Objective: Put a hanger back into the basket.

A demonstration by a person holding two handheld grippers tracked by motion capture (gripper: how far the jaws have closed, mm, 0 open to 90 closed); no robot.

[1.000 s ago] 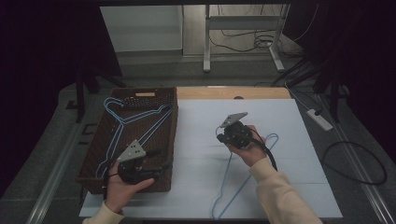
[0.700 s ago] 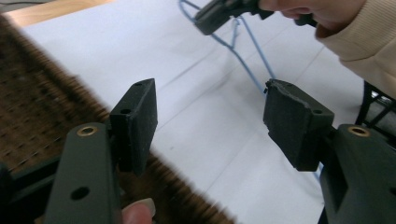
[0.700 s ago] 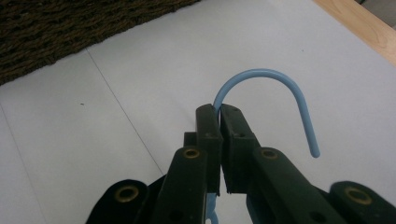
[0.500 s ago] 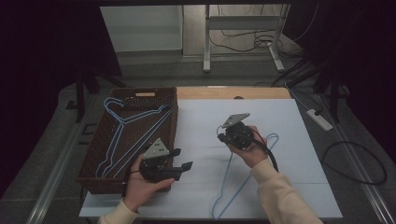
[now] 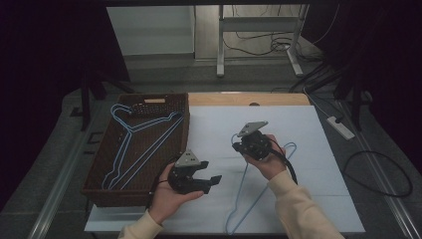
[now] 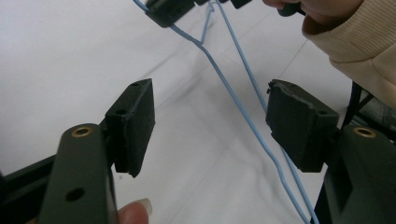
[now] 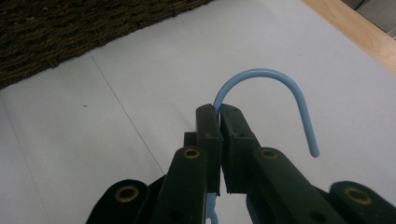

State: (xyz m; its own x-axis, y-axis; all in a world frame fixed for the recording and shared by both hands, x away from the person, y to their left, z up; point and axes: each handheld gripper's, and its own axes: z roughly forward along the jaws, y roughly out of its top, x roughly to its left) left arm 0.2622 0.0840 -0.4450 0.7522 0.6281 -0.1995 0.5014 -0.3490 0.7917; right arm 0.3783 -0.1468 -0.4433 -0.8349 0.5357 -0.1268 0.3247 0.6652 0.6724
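A light blue wire hanger lies on the white table sheet, and my right gripper is shut on its neck just below the hook. The right gripper shows both pads pressed on the wire. My left gripper hovers over the sheet just right of the basket, jaws open and empty. In the left gripper view the left gripper frames the hanger's wire, which runs between the open pads without touching them.
A dark wicker basket at the left holds two more blue hangers. A wooden strip borders the sheet's far edge. Cables and a power strip lie on the floor to the right.
My left gripper has moved right, from over the basket's near corner out over the white sheet toward the hanger. The right gripper has stayed still, shut on the hanger.
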